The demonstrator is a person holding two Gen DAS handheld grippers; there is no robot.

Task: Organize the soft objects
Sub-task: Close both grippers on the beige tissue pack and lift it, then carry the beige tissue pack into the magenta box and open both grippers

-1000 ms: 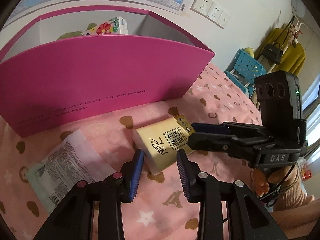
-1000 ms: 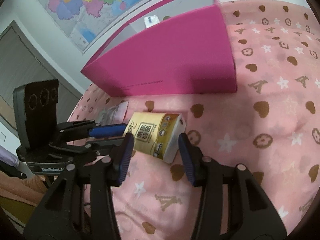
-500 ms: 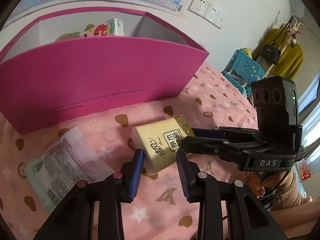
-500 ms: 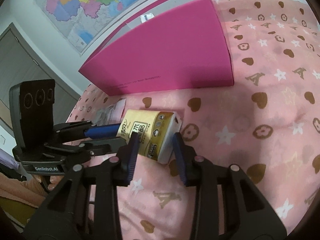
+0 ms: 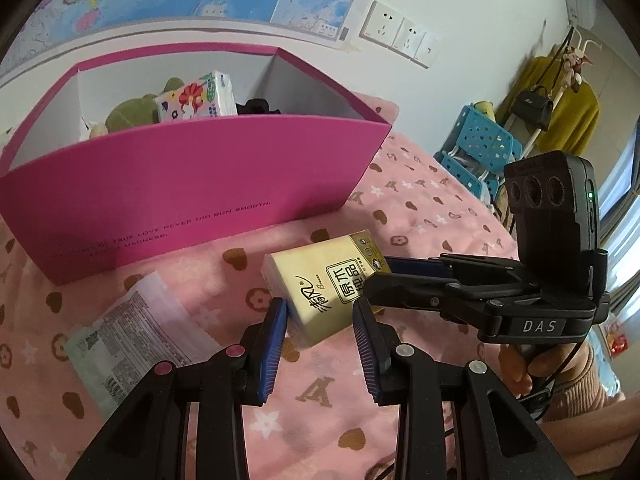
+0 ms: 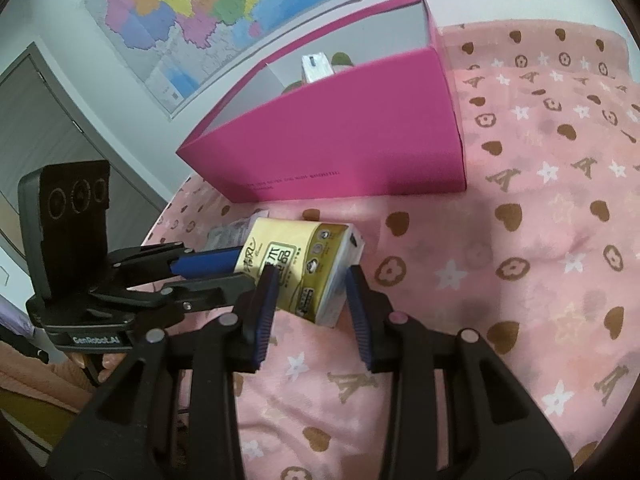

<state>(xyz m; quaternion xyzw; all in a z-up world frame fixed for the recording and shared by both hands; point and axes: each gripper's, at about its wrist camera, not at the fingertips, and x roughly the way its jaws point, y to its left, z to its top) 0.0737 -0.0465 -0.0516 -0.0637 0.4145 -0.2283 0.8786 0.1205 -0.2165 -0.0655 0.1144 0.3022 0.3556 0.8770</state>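
Left wrist view: yellow tissue pack [image 5: 324,286] lies on the pink bed sheet [image 5: 420,216] in front of the magenta box [image 5: 192,196]. Both tongs clamp it: left tongs [image 5: 320,320] on one end, right tongs [image 6: 310,294] on the other. Step looks like pickup. Next: lift together w/ even squeeze, clear the front wall, drop beside the floral tissue pack [image 5: 196,98].

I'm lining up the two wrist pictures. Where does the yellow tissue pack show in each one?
Left wrist view: the yellow tissue pack sits just below centre, between this gripper's fingers, with the right gripper reaching in from the right.
Right wrist view: the pack sits left of centre, between this gripper's fingers, with the left gripper coming from the left.
Shared landmark: the pink box behind the pack.
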